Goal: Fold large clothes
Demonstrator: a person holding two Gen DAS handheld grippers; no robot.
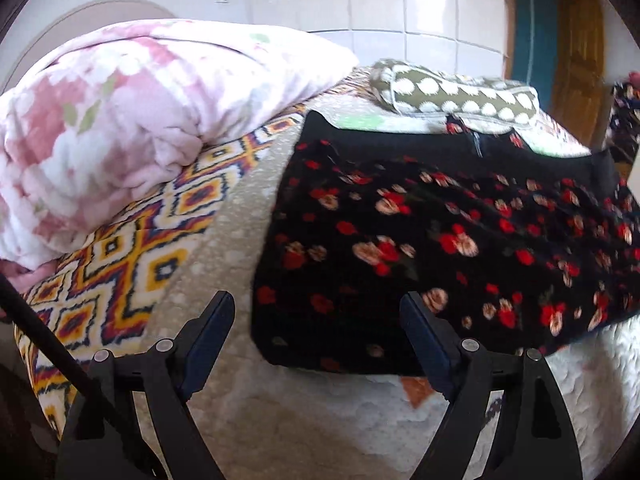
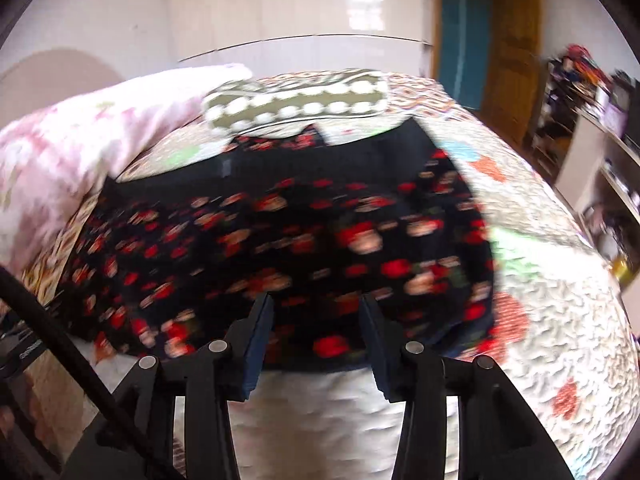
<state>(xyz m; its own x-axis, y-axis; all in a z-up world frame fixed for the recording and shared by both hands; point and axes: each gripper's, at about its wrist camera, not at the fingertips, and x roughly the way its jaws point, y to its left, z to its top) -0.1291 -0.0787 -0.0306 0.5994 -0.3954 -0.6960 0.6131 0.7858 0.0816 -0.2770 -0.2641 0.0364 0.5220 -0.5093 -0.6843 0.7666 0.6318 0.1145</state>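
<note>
- White tiled wall point(image 1: 400, 8) closes the far side of the room you face; one wooden door point(image 1: 576, 64) stands at its right.
- One bed, under a quilted cover point(image 2: 560, 320), fills both views; bare quilt runs along the near edge beneath your grippers and down the right side.
- One pink floral duvet point(image 1: 120, 120) is heaped at the far left, resting on one diamond-patterned blanket point(image 1: 120, 264).
- One black floral garment point(image 1: 420, 240), the task's item, lies spread flat mid-bed; its near hem stops short of the bed edge.
- One olive polka-dot pillow point(image 1: 452, 96) lies just beyond the garment's far edge.
- Left gripper point(image 1: 316, 320): released, jaws wide, poised over the garment's near left corner, gripping nothing.
- Right gripper point(image 2: 316, 320): released, jaws apart, above the near hem; this view is motion-blurred.
</note>
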